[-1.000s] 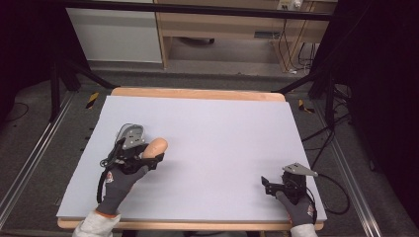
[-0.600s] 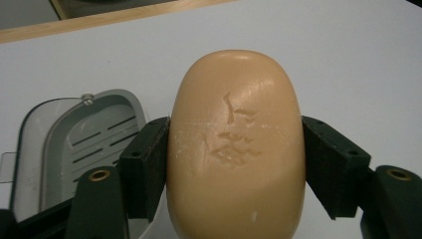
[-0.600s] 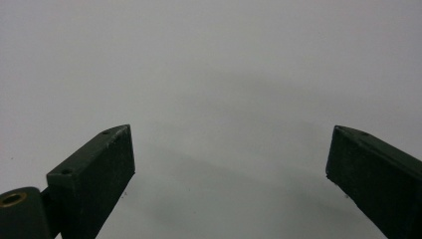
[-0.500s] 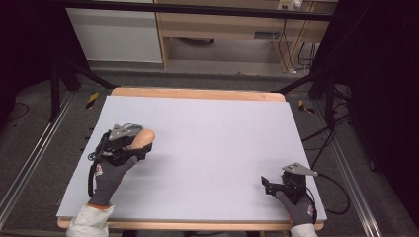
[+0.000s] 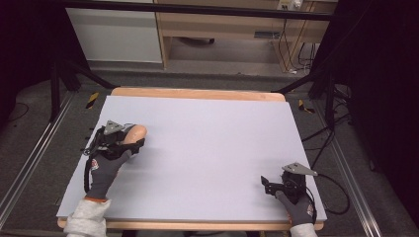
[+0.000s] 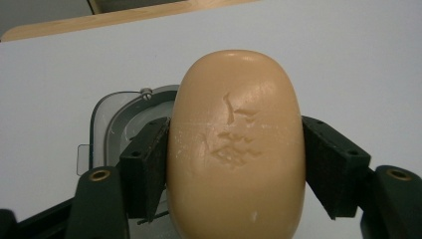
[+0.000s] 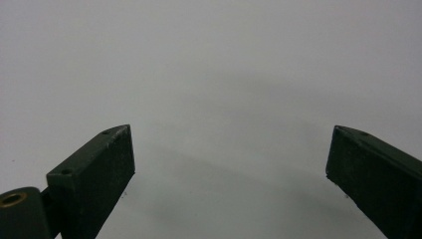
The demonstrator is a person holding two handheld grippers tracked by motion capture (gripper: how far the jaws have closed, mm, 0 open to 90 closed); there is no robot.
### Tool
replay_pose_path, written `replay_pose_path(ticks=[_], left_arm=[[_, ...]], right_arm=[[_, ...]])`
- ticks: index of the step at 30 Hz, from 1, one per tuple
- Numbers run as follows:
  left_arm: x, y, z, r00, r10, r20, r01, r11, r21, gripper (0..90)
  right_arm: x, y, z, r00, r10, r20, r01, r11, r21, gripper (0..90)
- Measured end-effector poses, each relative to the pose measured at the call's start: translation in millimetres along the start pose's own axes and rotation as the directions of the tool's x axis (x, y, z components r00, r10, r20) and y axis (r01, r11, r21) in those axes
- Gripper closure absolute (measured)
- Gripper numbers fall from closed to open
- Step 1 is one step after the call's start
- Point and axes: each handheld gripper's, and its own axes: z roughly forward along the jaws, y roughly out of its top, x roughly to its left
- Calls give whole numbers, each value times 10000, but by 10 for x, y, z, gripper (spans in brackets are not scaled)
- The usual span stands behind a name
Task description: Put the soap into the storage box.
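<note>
We see white surface; left hand-held gripper clamps tan soap bar above grey dish, far left; right hand-held gripper gapes empty, near right.

Tan soap bar, pale grey dish, white table, black hand-held gripper jaws

No readable text, labels, brands, numbers or signs anywhere. Shallow stamped marks pressed into the tan soap bar, too faint and broken to read as letters or a logo.
</note>
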Motion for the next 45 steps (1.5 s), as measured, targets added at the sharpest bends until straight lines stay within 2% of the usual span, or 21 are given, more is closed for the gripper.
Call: replay_pose_path(ticks=[6, 14, 21, 24, 37, 45], left_arm=[[66, -11, 93, 9998, -16, -206, 19, 9998, 174, 314], [146, -43, 130, 9990, -273, -340, 280, 9994, 208, 314], [201, -76, 155, 9980, -383, -506, 398, 9988, 285, 314], [220, -85, 162, 9982, -313, -513, 333, 9987, 374, 314], [227, -111, 201, 9976, -240, -644, 271, 9984, 487, 314], [243, -136, 219, 9971, -369, -666, 400, 9981, 462, 313]], right_arm=[[4, 0, 4, 10000, 20, 23, -20, 10000, 15, 53], [1, 0, 7, 10000, 6, 33, -6, 10000, -1, 53], [5, -3, 15, 10000, 3, 54, -3, 10000, 18, 52], [6, -2, 15, 10000, -1, 59, 1, 10000, 16, 53], [4, -6, 17, 9999, -132, 72, 132, 9999, 10, 53], [10, -6, 15, 9999, -89, 49, 89, 10000, 37, 52]])
